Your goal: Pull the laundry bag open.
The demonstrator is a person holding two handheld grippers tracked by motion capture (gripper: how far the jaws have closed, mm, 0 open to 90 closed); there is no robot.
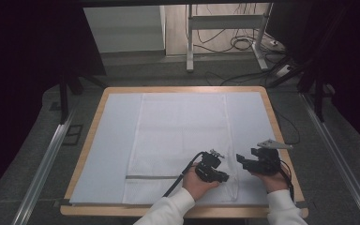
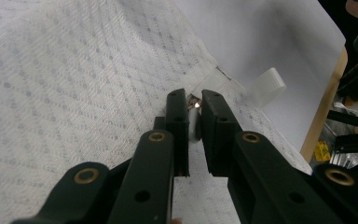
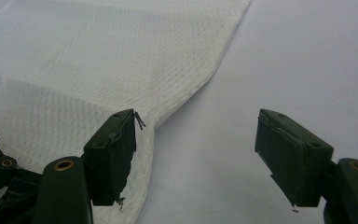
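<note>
White sheeting covers the wooden table (image 1: 90, 136), with a white mesh garment (image 1: 178, 136) spread flat. Left gripper (image 2: 195, 108) is clamped on its metal zipper pull (image 2: 194, 122) to work it. Right gripper (image 3: 196, 140) waits beside, jaws apart.

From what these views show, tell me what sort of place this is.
Probably a lab or recording workspace rather than a home: a wooden table under a white sheet, loose cables on the floor behind it, and a bare metal frame.
</note>
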